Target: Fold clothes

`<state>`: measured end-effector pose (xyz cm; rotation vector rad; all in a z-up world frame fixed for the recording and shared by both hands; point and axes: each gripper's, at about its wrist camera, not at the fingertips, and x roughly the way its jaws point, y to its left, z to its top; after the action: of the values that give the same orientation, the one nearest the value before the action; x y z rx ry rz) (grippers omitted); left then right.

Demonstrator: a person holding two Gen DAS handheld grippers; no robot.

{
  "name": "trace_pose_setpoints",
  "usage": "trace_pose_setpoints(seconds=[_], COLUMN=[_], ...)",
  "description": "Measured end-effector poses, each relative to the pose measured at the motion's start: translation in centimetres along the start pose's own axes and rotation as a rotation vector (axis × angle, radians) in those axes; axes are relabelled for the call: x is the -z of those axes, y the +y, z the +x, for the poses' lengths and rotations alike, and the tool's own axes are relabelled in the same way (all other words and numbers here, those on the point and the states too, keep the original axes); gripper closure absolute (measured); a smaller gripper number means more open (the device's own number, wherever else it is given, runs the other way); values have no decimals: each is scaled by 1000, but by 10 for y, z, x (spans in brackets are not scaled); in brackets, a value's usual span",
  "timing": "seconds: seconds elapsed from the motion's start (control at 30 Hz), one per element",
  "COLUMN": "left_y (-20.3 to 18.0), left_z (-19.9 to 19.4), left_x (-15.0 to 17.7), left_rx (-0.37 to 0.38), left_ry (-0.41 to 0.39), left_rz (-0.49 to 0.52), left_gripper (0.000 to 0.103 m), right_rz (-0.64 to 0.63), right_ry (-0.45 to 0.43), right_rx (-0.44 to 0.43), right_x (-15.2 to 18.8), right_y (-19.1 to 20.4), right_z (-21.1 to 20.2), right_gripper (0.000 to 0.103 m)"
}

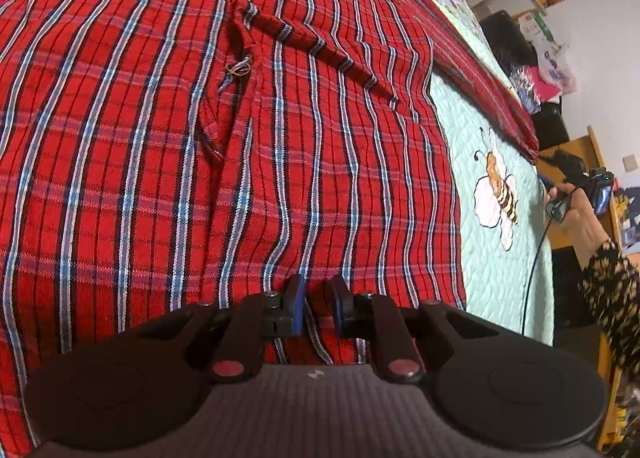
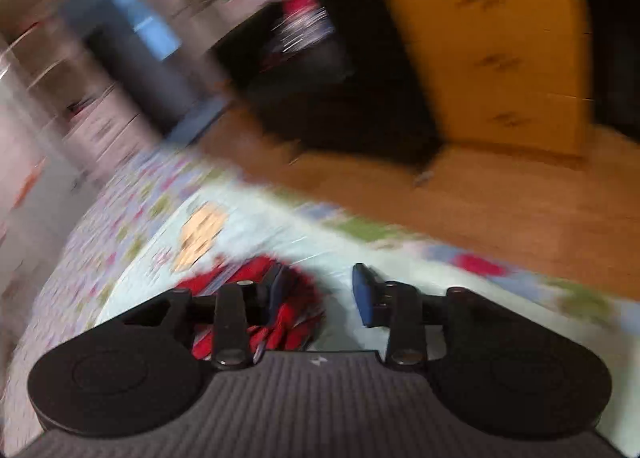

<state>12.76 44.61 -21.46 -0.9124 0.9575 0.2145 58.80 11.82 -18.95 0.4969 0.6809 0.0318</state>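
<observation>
The red plaid shirt with blue and white stripes (image 1: 224,146) lies spread wide across the pale green quilted bedspread (image 1: 500,298), filling most of the left wrist view. A collar flap (image 1: 320,46) sits folded over near the middle, with a placket and a small thread knot just beside it. One edge of the shirt runs off towards the far right, along the quilt's border.

At the near hem, the left tongs (image 1: 316,308) are nearly closed, the blue pads (image 1: 298,298) pinching a fold of the red plaid cloth between them.

Over on the right, the right tongs (image 2: 318,294) stand parted, their jaws well apart. A bunched corner of the red shirt (image 2: 288,318) lies against the left pad, while the right pad (image 2: 364,290) is clear of it, with pale quilt showing in the gap. That picture is badly smeared, so fine detail is lost.

From the left wrist view, the person's right hand (image 1: 576,210) shows at the bed's edge, wrapped around the other device's handle, a dark patterned sleeve (image 1: 616,290) behind it and a black cable (image 1: 536,258) hanging down.

An embroidered bee (image 1: 498,190) decorates the quilt beside the shirt. Beyond the bed: wooden floor (image 2: 480,210), a yellow wooden chest of drawers (image 2: 500,50), dark furniture, cluttered shelves.
</observation>
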Motion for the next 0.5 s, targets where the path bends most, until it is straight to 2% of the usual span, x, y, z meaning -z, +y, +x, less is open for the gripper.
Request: trace_pose_setpoints(seconds=[0.03,0.1,0.13,0.23,0.27,0.3,0.33,0.37,0.4,0.47,0.5], left_y=[1,4,5,7,6,4,3,2,2,4,5], left_z=[0,-1,-1,-2,-2,-2,-2,-2,-2,-1,-1], left_x=[1,3,4,5,5,6,6,6,6,8,8], left_rx=[7,22,29,39,37,34,31,29,29,35,40], left_ry=[-5,-16,-20,-30,-32,-33,-34,-35,-37,-42,-46], left_rz=[-4,-14,-19,-26,-17,-3,9,20,26,25,19], left_gripper=[87,87,87,87,87,87,87,87,87,87,87], right_rz=[-33,-89,-136,-422,-528,-602,-648,-680,-718,-772,-789], right_ry=[-37,-82,-93,-73,16,166,356,540,644,670,671], right_rx=[14,-37,-86,-355,-506,-662,-802,-895,-926,-864,-816], right_x=[4,20,31,79,102,126,152,180,204,227,235], right_y=[11,42,63,149,181,212,241,268,289,313,322], right_z=[-11,-27,-35,-61,-62,-58,-48,-36,-25,4,22], right_gripper=[61,53,53,46,40,40,41,42,46,46,55])
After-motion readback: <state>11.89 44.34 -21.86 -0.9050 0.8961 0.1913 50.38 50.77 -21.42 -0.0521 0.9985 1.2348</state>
